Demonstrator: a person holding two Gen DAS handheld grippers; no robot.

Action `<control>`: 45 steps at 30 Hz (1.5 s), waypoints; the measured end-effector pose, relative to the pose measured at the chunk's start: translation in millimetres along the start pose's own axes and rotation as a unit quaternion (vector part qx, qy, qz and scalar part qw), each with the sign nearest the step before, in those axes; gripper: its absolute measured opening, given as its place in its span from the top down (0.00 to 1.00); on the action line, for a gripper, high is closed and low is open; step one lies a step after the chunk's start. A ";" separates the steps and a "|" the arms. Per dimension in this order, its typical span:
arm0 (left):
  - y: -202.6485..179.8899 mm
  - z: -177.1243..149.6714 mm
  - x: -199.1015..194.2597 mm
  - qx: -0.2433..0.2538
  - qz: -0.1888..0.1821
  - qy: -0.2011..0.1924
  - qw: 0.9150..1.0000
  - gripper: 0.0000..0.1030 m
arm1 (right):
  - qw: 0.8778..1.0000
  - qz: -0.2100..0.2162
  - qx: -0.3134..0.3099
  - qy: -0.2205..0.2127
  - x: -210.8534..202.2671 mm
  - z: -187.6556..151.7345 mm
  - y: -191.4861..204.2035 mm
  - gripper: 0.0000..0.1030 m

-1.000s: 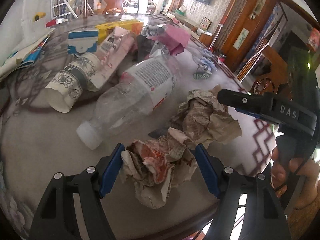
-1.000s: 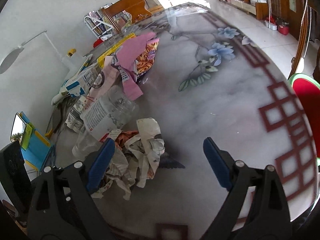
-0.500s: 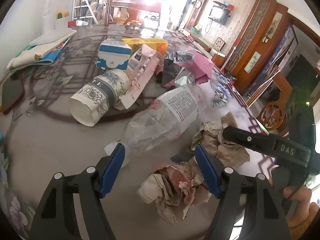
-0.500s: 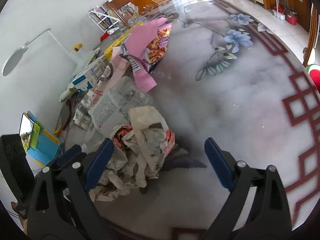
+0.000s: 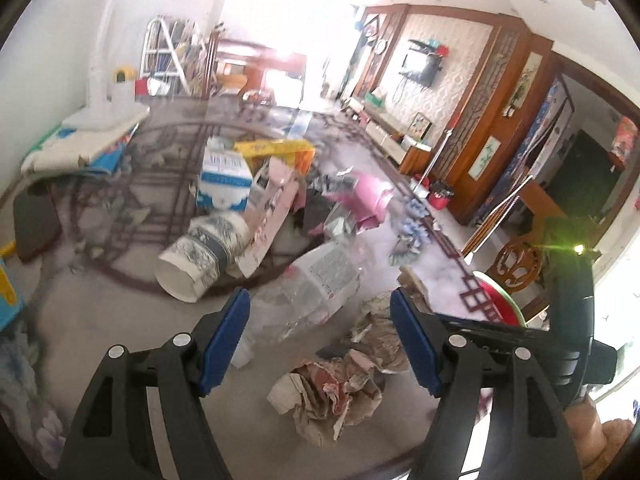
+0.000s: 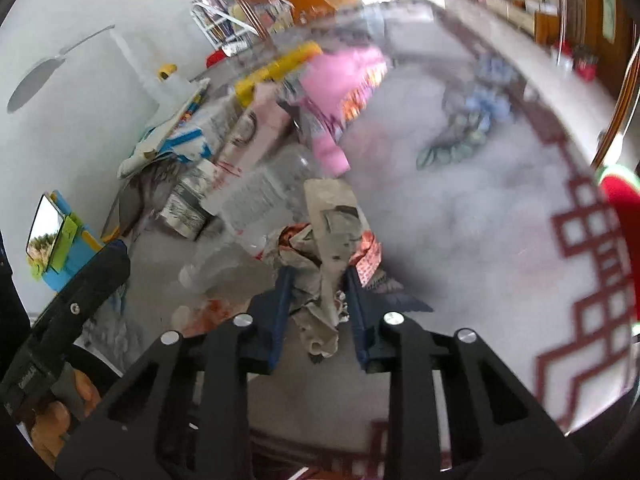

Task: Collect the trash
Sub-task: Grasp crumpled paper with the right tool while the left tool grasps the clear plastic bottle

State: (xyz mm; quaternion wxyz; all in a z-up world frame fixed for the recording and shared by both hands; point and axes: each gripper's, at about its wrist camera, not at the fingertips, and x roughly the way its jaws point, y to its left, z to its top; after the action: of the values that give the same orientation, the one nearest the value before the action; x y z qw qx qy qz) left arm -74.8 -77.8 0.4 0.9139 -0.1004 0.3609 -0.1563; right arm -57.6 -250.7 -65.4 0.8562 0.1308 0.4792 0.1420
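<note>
Clearly, the left claw [image 5: 320, 338] is seen standing wide open above the desk [image 5: 120, 320], its blue pads apart with nothing gripped between them. Just below and between its pads, a crumpled wad of reddish-brown paper [image 5: 332, 394] is seen lying on the desk, untouched by either pad. Further left on the desk, a paper cup [image 5: 200, 262] with a grey flower print is laid on its side, its open mouth turned toward the camera, and a blue-and-white carton [image 5: 224, 178] is set behind it. A clear plastic bottle [image 5: 308, 292] is laid on its side beside the cup, its white cap toward the near edge, and a pink wrapper [image 5: 370, 196] is seen behind the bottle. To the right of the bottle, a second wad of crumpled newspaper [image 6: 324, 248] is held off the desk, pinched by the right claw [image 6: 316, 306], whose pads are pressed onto the paper from both sides with only the wad between them. This wad is found right beside the bottle [image 6: 256, 204] in the right wrist view, and the desk's red lattice border [image 6: 588, 240] is seen far to the right. A hand [image 6: 60, 412] is seen at the lower left of that view, wrapped around the left claw's handle.
</note>
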 end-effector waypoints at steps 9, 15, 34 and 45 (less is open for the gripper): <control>16.5 -2.5 -1.8 0.006 0.018 0.028 0.999 0.33 | 0.997 -0.029 -0.040 -0.053 -50.0 3.6 35.5 0.75; 4.1 5.9 28.3 0.041 0.022 0.072 0.996 0.33 | 0.997 -0.019 -0.017 -0.072 -71.2 8.4 21.9 0.74; -37.4 15.1 153.9 0.164 0.037 0.220 0.961 0.34 | 0.999 -0.027 0.017 0.024 -0.9 -0.6 -53.5 0.24; -31.3 32.5 104.9 0.095 -0.022 0.138 0.986 0.39 | 0.999 -0.039 0.008 0.000 -7.9 3.2 -39.5 0.51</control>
State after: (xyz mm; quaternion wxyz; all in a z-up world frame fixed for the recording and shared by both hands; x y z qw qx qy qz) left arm 13.4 -142.2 -32.8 0.8569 0.0012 0.4650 -0.2226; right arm -54.2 -290.4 -71.8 0.8601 0.1190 0.4850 0.1044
